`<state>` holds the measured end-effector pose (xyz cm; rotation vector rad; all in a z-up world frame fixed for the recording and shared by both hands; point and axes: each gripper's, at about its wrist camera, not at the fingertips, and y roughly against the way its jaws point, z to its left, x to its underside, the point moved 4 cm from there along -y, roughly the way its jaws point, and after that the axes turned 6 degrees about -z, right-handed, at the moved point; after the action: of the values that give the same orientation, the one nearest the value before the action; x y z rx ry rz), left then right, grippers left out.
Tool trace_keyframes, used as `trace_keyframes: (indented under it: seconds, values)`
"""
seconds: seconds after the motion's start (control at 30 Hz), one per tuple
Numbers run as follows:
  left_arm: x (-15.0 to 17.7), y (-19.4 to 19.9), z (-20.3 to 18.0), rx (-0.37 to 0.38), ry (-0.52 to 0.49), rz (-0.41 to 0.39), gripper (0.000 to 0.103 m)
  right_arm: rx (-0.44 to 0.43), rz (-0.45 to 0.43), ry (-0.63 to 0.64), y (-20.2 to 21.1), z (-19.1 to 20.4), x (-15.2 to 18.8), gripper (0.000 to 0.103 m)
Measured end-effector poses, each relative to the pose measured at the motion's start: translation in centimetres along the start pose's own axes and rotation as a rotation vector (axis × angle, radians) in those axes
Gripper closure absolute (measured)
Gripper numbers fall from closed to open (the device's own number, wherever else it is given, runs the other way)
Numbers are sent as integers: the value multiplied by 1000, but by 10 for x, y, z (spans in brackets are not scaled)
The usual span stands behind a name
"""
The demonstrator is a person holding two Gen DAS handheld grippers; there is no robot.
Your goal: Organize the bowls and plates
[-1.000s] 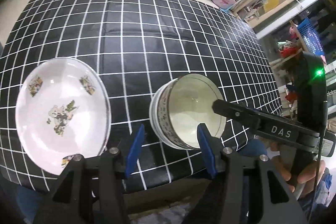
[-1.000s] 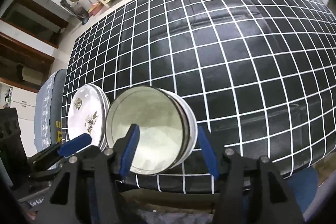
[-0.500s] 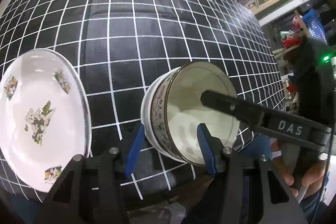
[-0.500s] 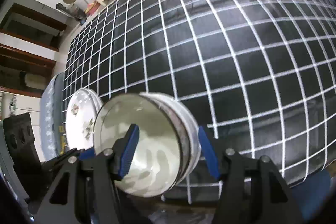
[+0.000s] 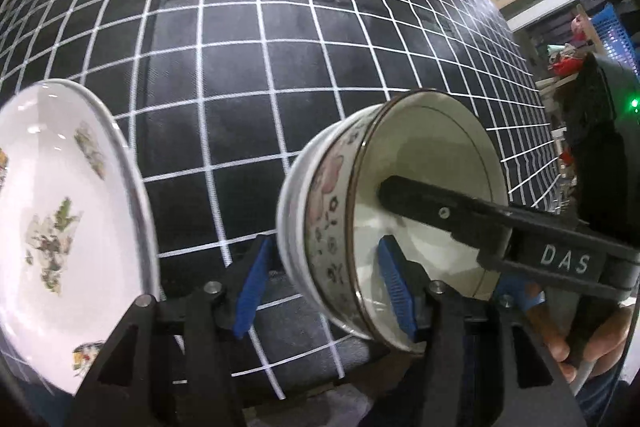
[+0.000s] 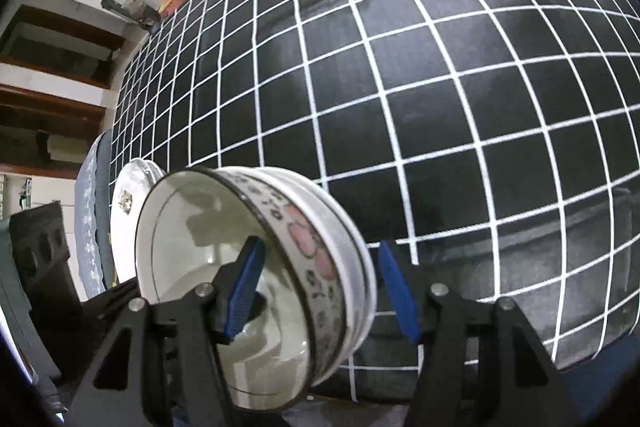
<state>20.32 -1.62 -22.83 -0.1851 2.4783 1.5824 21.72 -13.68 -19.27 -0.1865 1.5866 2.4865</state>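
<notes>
Bowl stack (image 5: 328,195) (floral) straddled by left tongs (image 5: 324,267), opening, and right tongs (image 6: 320,267), unclenched.

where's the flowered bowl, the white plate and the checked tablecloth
flowered bowl (image 5: 332,219): left wrist view, patterned outer wall
white plate (image 5: 52,195): left wrist view, inner face
checked tablecloth (image 6: 440,87): right wrist view, bare squares

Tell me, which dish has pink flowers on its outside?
The dark-rimmed bowl, sitting in a plain white bowl. Pink flowers run round its outside; the plate beside it has only small greenish pictures inside.
</notes>
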Motion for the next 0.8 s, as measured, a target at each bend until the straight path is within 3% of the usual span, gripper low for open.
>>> trace_keyframes:
  seconds: [0.23, 0.63, 0.8]
  values:
    - [-1, -11, -7, 26, -13, 6, 42, -46, -16, -31, 2, -5, 0, 39]
    - [-13, -22, -21, -39, 33, 9, 41, -2, 8, -123, 7, -8, 3, 38]
    - [-10, -7, -20, -42, 36, -16, 41, 5, 9, -117, 12, 2, 6, 38]
